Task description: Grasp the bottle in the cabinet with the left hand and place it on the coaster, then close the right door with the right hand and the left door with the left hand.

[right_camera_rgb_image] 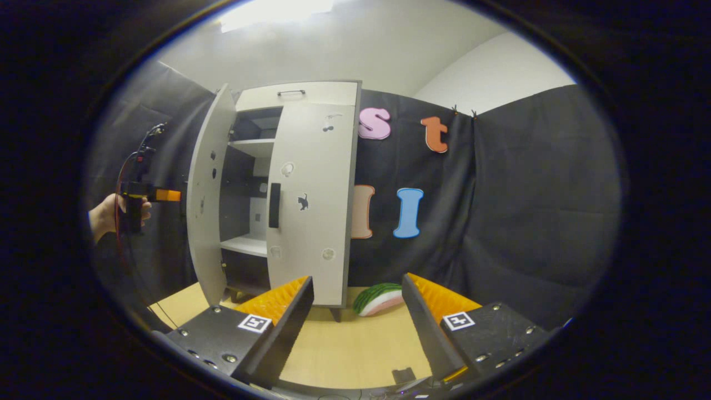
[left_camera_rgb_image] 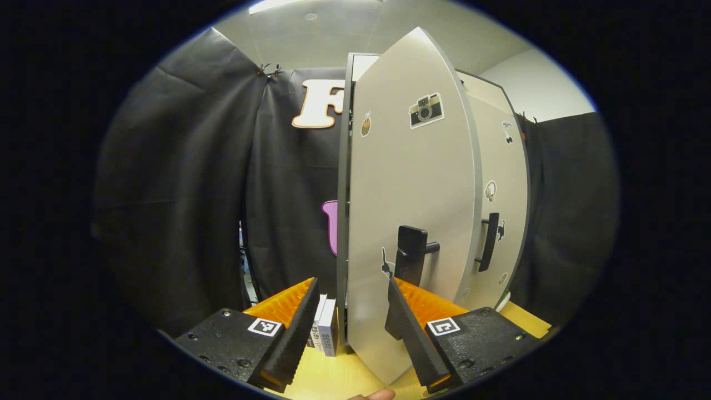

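Grey cabinet (right_camera_rgb_image: 278,194), two doors: the right door (right_camera_rgb_image: 311,205) sits nearly shut, the left door (left_camera_rgb_image: 411,222) swings wide open. Each door carries one dark handle. Left gripper (left_camera_rgb_image: 350,328) hangs spread and empty right at the left door's edge, a pair of small boxes (left_camera_rgb_image: 326,328) just beside it. Right gripper (right_camera_rgb_image: 355,328) gapes empty over the wooden table (right_camera_rgb_image: 355,350), one watermelon slice (right_camera_rgb_image: 379,298) ahead. Bottle and coaster: can't tell where.

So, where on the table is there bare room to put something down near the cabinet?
The table is bare in front of the closed right door, between the right hand-held gripper and the watermelon slice. By the open left door it is crowded: small boxes stand against the cabinet.
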`<state>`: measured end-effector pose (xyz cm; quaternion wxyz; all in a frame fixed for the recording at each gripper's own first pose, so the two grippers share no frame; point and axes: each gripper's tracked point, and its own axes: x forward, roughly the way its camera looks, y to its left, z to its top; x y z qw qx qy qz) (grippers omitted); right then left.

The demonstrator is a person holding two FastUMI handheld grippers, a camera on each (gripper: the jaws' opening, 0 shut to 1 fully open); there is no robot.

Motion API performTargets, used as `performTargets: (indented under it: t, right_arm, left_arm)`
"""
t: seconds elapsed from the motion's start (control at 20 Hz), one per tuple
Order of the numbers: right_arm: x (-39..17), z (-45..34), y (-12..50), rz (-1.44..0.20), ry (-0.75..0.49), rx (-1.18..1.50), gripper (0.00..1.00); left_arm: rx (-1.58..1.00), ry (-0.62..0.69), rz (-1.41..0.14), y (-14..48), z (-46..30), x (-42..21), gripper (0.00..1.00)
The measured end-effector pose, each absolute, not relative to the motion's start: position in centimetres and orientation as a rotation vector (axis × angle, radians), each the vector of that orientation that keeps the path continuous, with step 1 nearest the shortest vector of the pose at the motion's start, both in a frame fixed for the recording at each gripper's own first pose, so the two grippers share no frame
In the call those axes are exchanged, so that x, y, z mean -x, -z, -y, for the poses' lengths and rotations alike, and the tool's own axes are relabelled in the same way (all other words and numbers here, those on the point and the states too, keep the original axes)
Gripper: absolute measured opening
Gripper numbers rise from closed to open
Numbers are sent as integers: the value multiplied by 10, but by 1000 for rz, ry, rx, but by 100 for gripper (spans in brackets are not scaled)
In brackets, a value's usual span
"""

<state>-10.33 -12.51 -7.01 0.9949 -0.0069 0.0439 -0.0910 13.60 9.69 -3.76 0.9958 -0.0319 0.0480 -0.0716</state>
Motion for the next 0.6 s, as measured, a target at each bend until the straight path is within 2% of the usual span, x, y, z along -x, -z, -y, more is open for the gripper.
performTargets:
  t: [0.45,0.6]
  right_arm:
    - [119,143,80,-104,215,14,96]
    - [138,152,78,-102,232,-1,96]
  left_arm:
    - [62,233,-115,44,-41,-142,81]
    - [39,256,-118,40,-24,-139,86]
